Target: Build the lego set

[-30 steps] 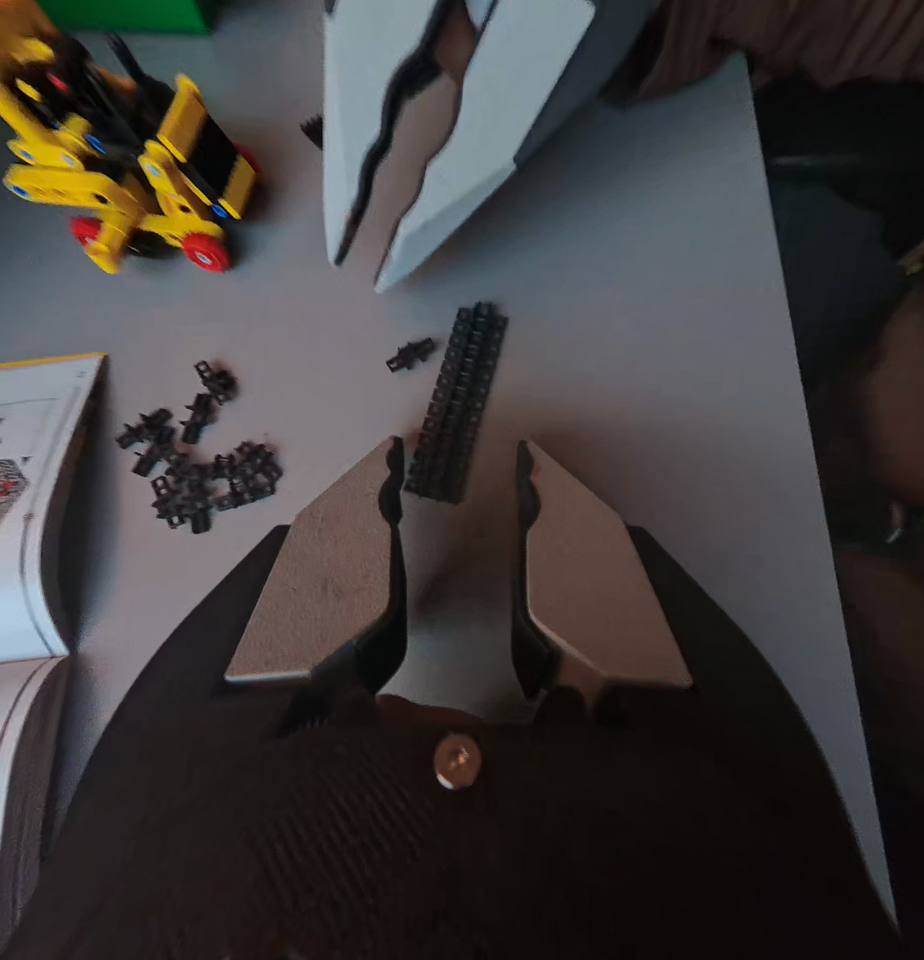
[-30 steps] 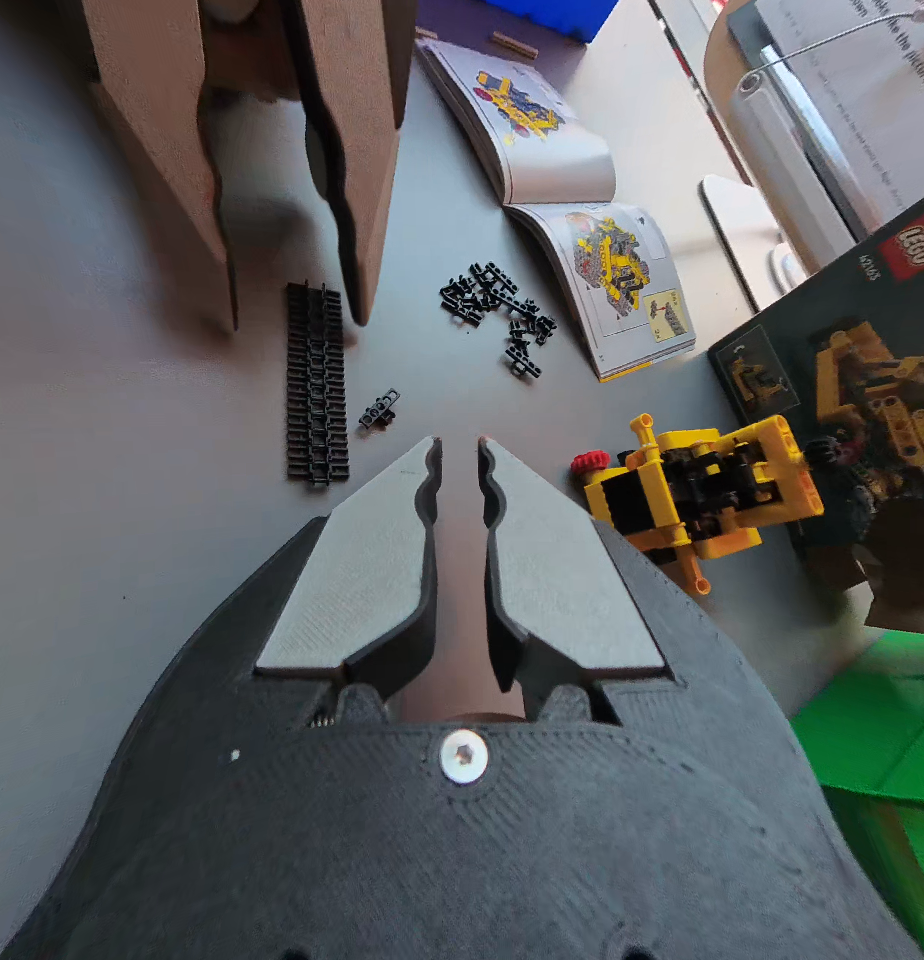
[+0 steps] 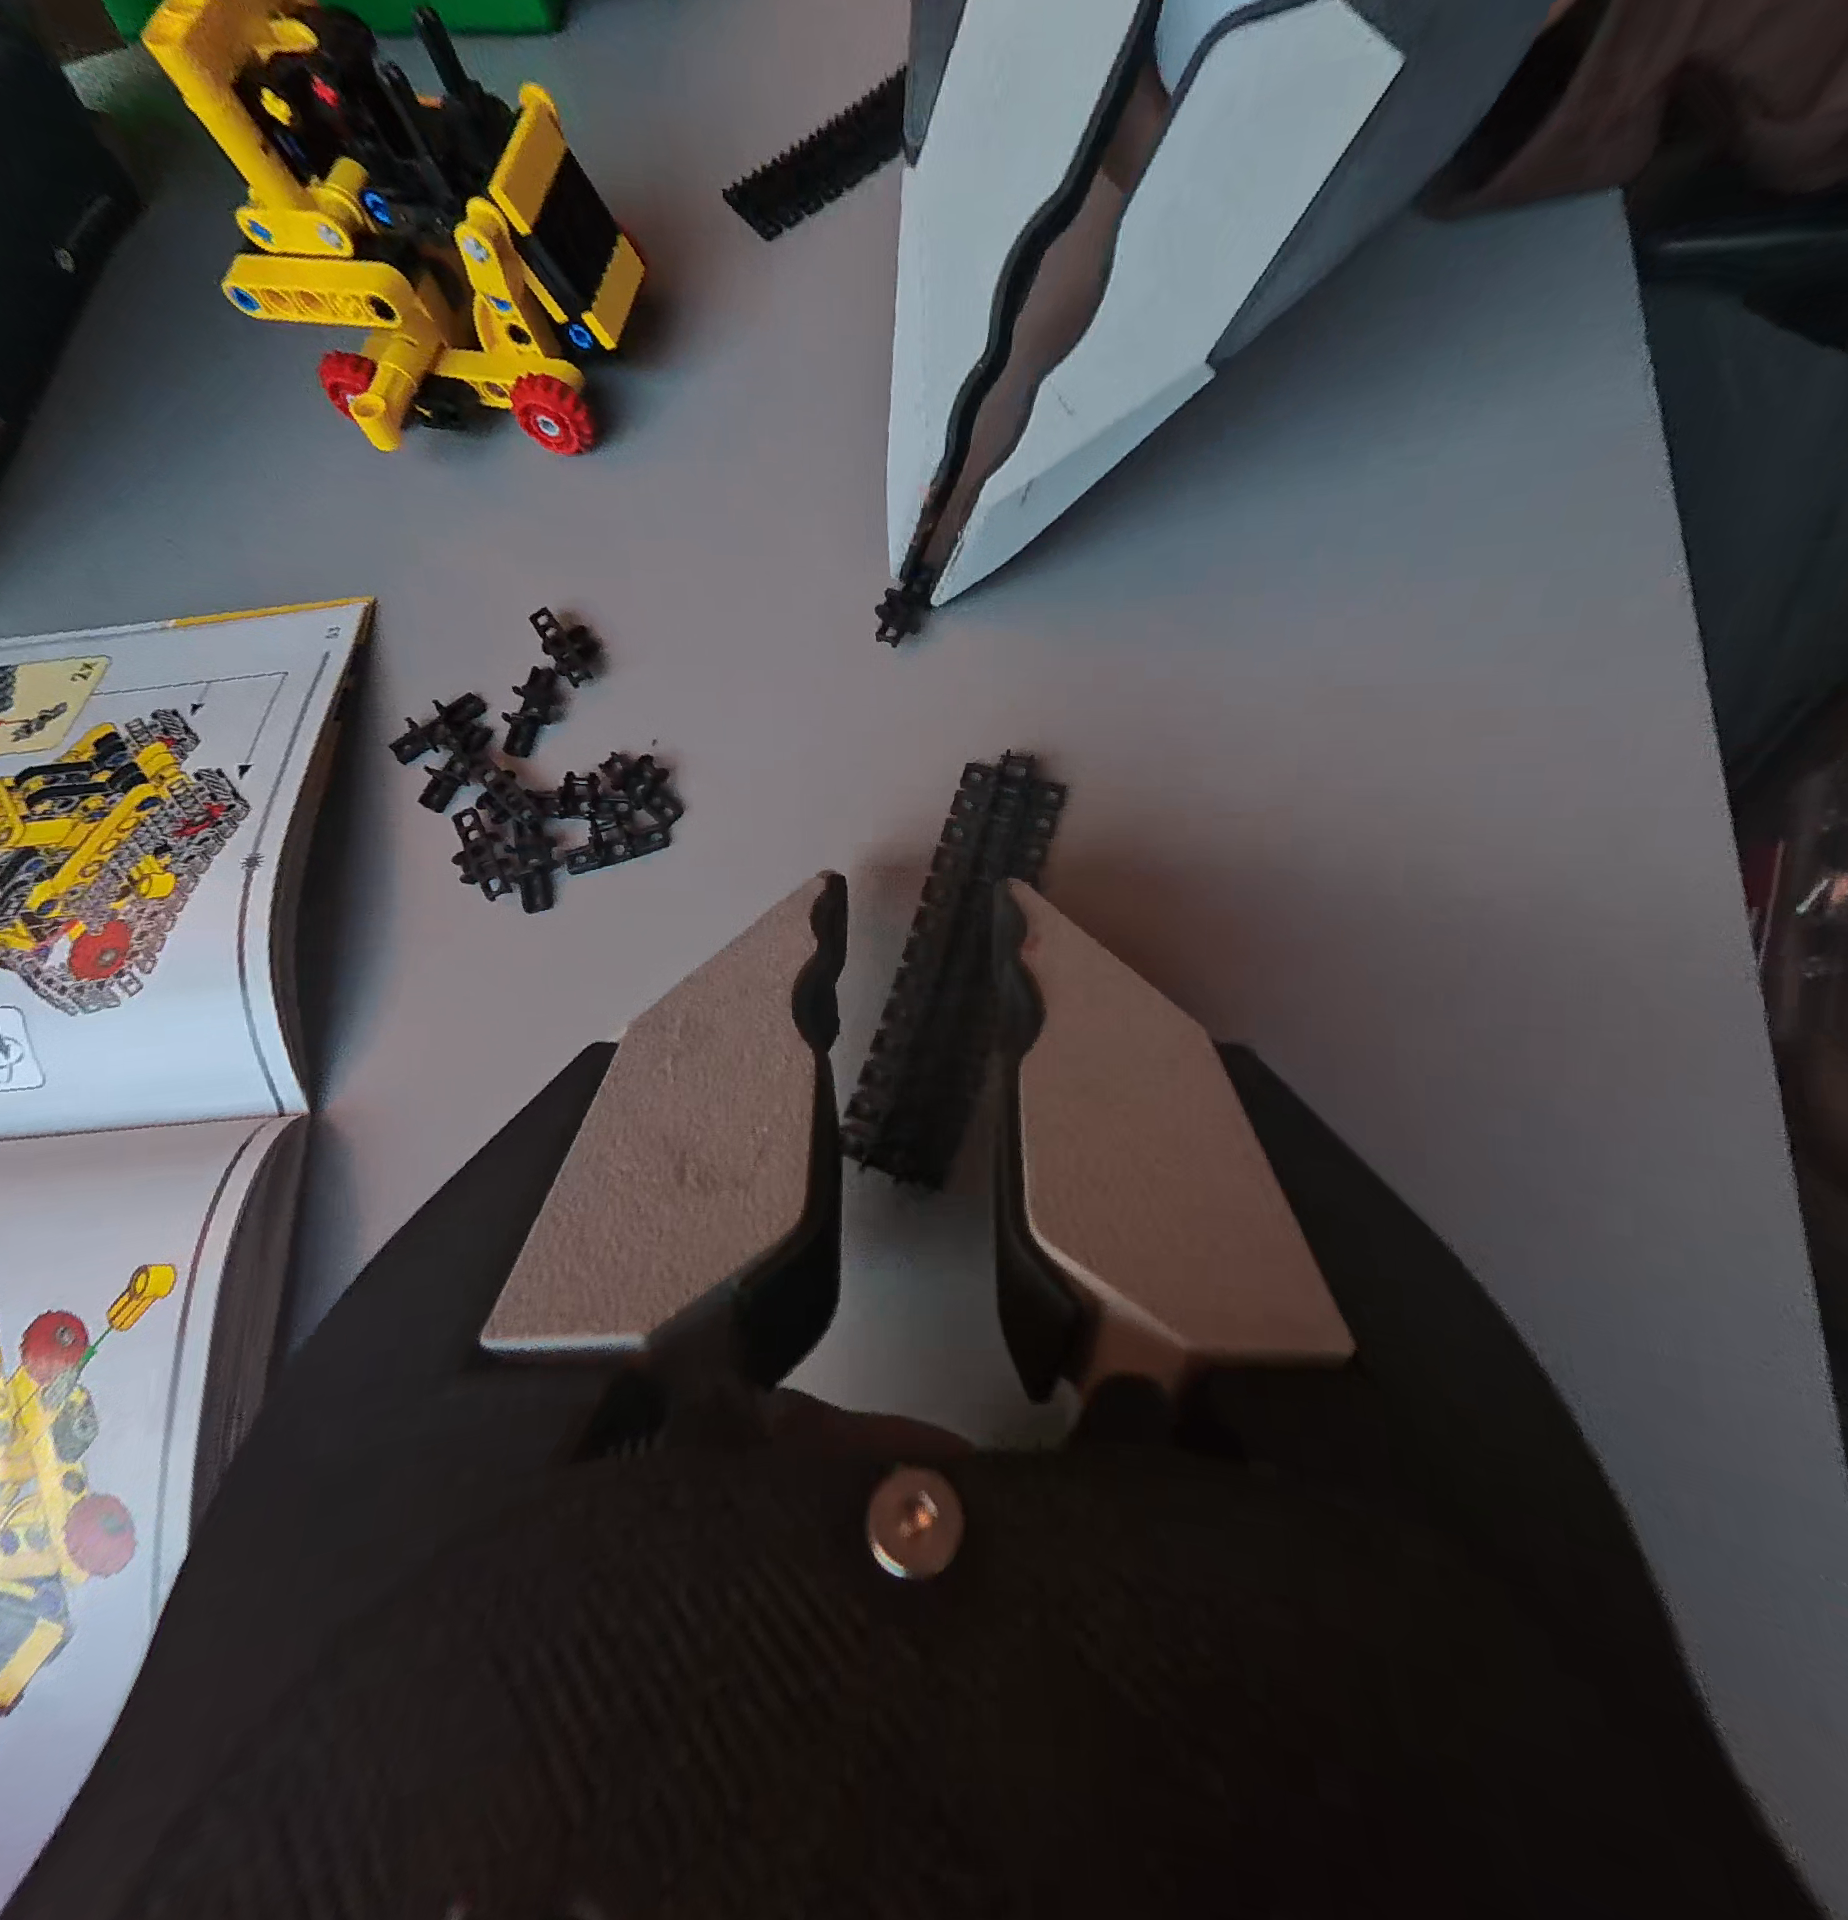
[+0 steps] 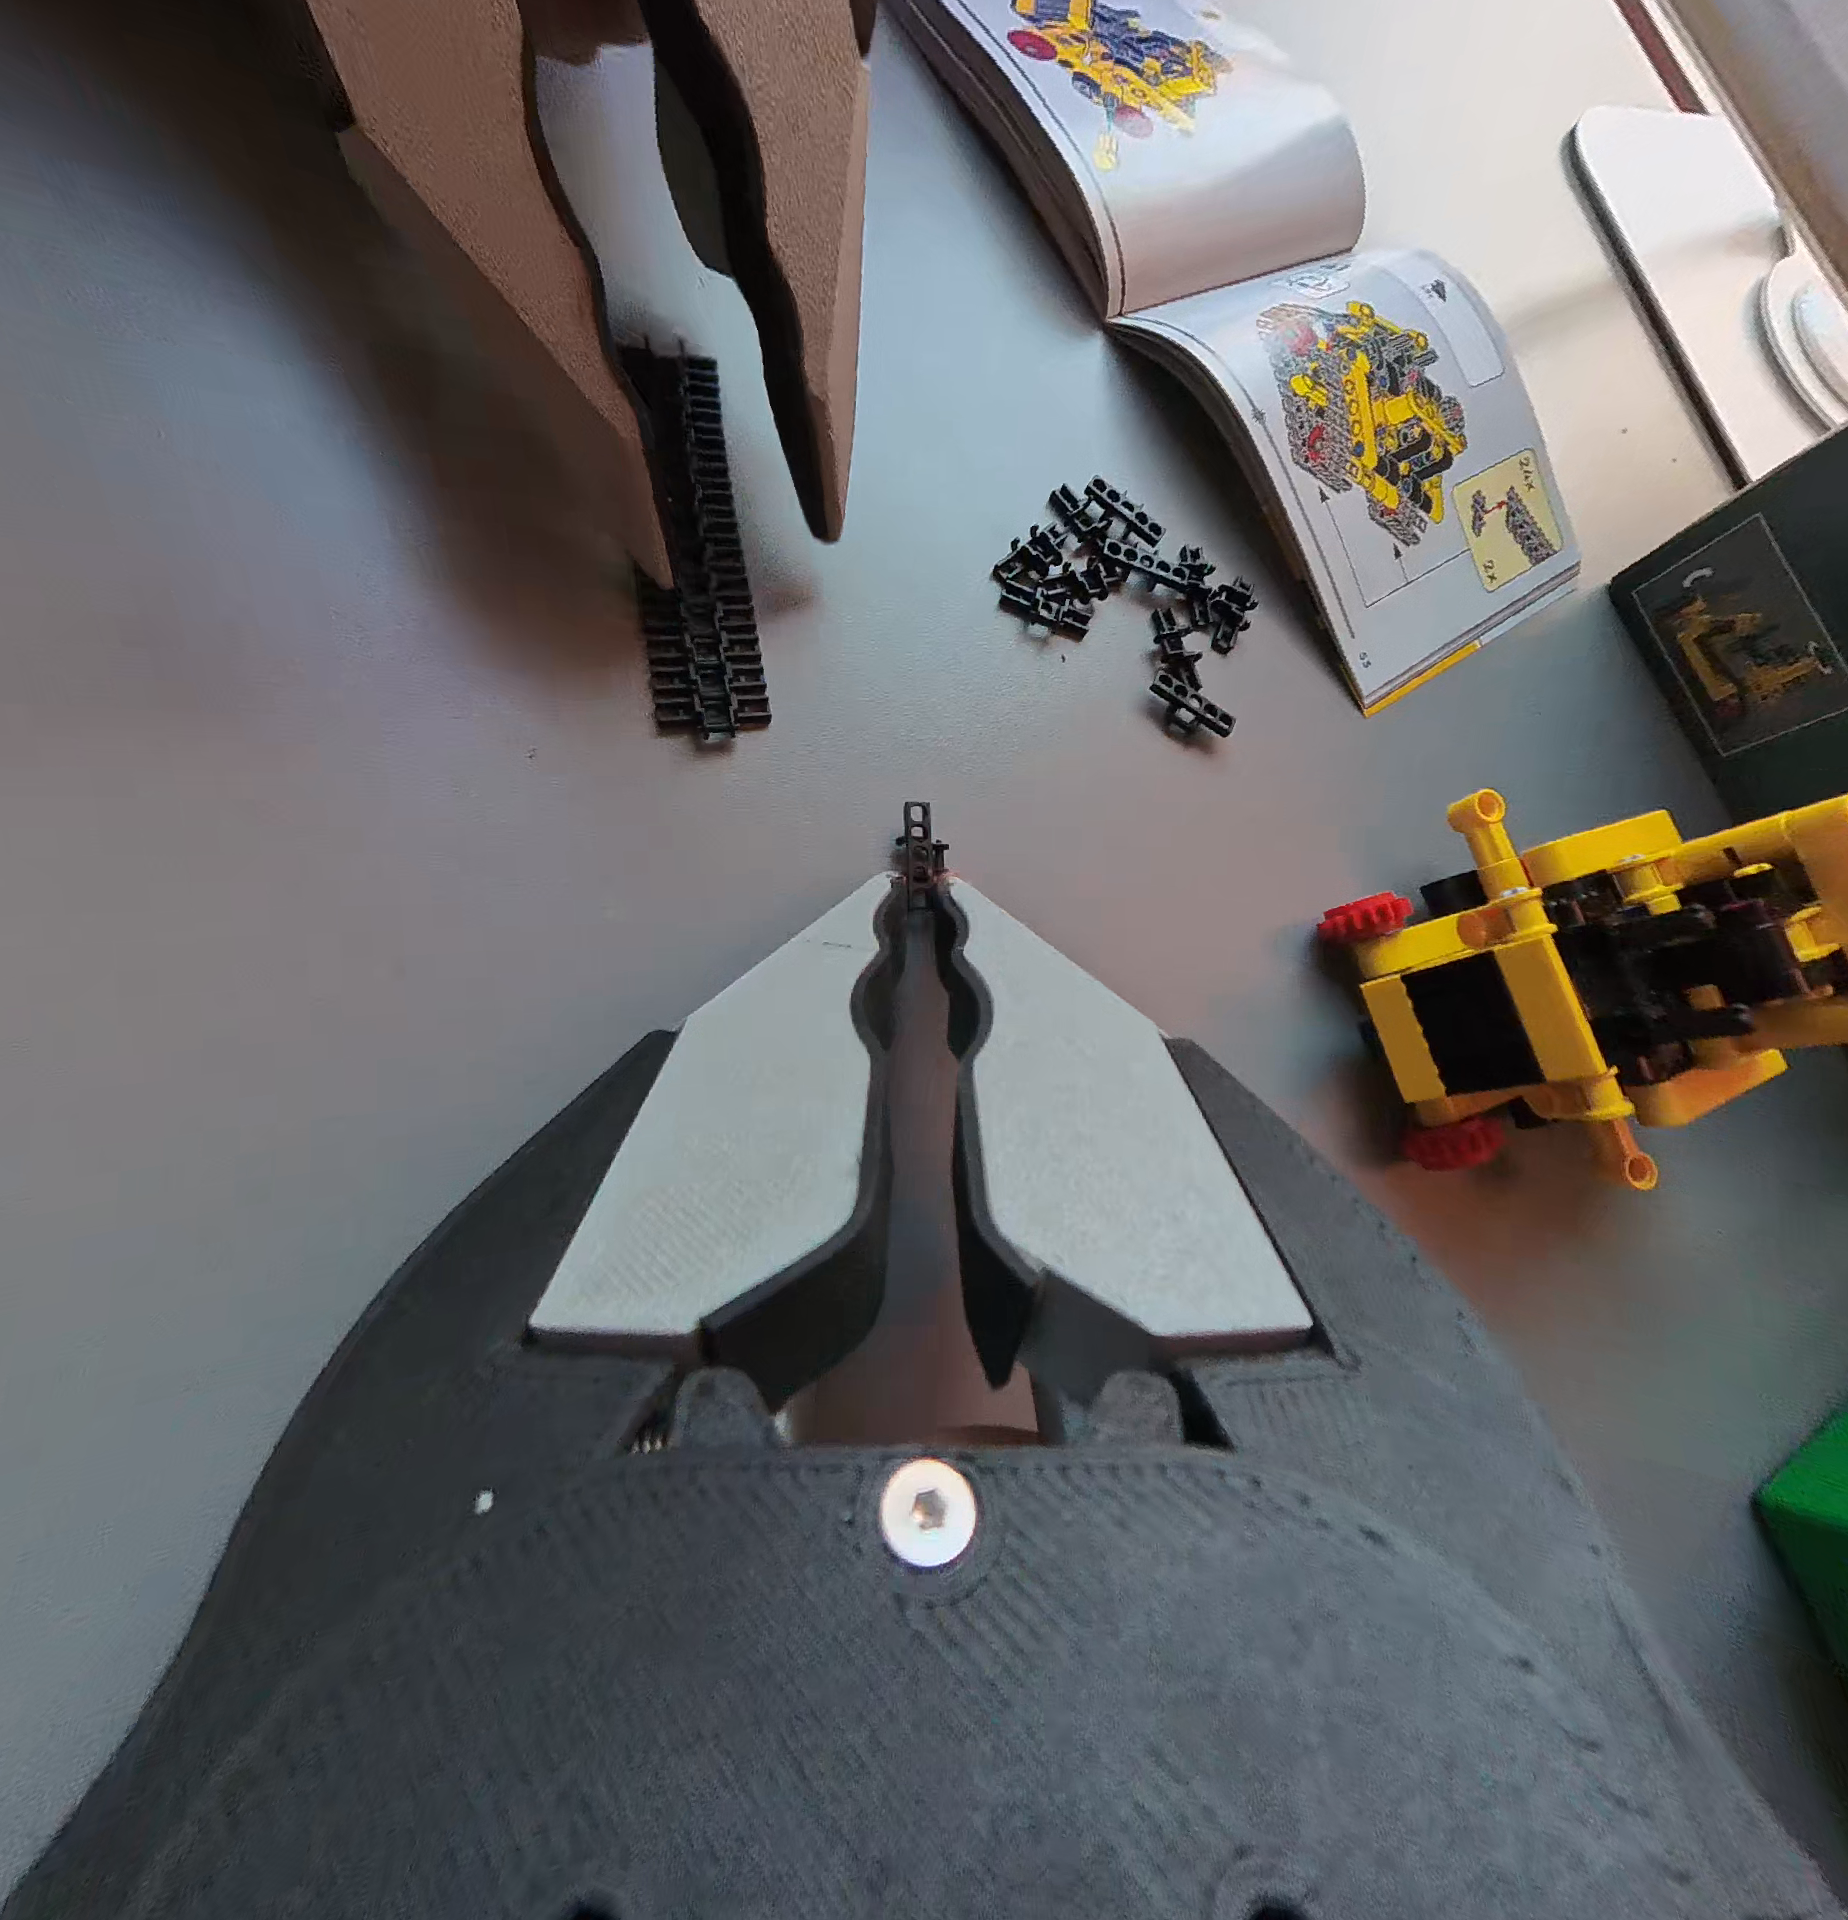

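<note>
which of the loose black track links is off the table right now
The single link pinched at the right gripper tips; the other links lie heaped near the booklet.

Left wrist view: mounted behind the left gripper (image 3: pixel 925 914), looking steeply down along its fingers at the grey table (image 3: pixel 1315 727), close in.
Ahead of the left jaws: the right gripper (image 3: pixel 915 597) facing back, tips toward the lens.
Right wrist view: mounted behind the right gripper (image 4: pixel 920 878), also angled down, just as near the surface.
Ahead of the right jaws: the left gripper (image 4: pixel 738 540) at top left, pointing back.
Facing: opposed, nearly head-on.
Shared ground: track strip (image 3: pixel 951 977) (image 4: pixel 707 582), loose black links (image 3: pixel 535 790) (image 4: pixel 1117 592), open booklet (image 3: pixel 141 862) (image 4: pixel 1346 416), yellow vehicle (image 3: pixel 421 239) (image 4: pixel 1585 987).
</note>
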Demonstrator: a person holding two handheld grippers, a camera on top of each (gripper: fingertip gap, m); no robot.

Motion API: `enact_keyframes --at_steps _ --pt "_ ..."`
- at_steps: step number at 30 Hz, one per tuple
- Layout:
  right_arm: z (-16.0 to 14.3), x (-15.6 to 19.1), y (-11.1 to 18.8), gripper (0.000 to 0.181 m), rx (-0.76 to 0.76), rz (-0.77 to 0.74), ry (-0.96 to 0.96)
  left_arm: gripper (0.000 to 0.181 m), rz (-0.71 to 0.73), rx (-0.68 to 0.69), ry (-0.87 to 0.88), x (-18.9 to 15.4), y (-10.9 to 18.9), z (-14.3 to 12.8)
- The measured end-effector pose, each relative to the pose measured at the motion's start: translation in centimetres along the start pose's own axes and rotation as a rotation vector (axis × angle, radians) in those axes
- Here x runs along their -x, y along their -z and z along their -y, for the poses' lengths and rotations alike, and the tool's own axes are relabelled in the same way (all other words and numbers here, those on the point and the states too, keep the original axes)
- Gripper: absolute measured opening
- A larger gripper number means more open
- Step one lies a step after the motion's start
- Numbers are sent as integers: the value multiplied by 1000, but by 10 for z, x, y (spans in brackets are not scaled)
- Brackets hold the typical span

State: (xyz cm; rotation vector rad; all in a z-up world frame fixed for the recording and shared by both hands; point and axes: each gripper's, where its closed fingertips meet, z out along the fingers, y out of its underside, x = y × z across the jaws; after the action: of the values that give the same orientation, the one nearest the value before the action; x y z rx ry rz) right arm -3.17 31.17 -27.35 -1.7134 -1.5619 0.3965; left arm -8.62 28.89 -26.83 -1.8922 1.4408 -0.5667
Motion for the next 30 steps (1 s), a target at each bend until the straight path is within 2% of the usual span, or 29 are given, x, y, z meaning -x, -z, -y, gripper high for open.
enact_keyframes --at_steps 5,10,15,17,19,22,25,30 --pt "9 5 8 2 -77 -9 64 24 34 -53 24 7 0 11" --pt "18 8 16 2 -152 -29 111 23 -4 -139 92 3 -4 31" --pt "32 9 23 2 -245 -10 60 17 73 -177 -61 0 -6 42" --pt "38 9 26 2 -287 -44 96 19 74 -136 -64 -4 -11 39" --pt "42 8 28 2 -308 -101 151 24 9 -140 -9 -15 -15 43" --pt "41 5 28 2 -284 -194 244 20 -97 -229 114 -24 -11 59" --pt "41 2 32 2 -280 -262 298 18 -98 -235 181 -17 -10 57" --pt "44 5 35 1 -301 -264 314 24 -114 -282 293 -9 -7 61"
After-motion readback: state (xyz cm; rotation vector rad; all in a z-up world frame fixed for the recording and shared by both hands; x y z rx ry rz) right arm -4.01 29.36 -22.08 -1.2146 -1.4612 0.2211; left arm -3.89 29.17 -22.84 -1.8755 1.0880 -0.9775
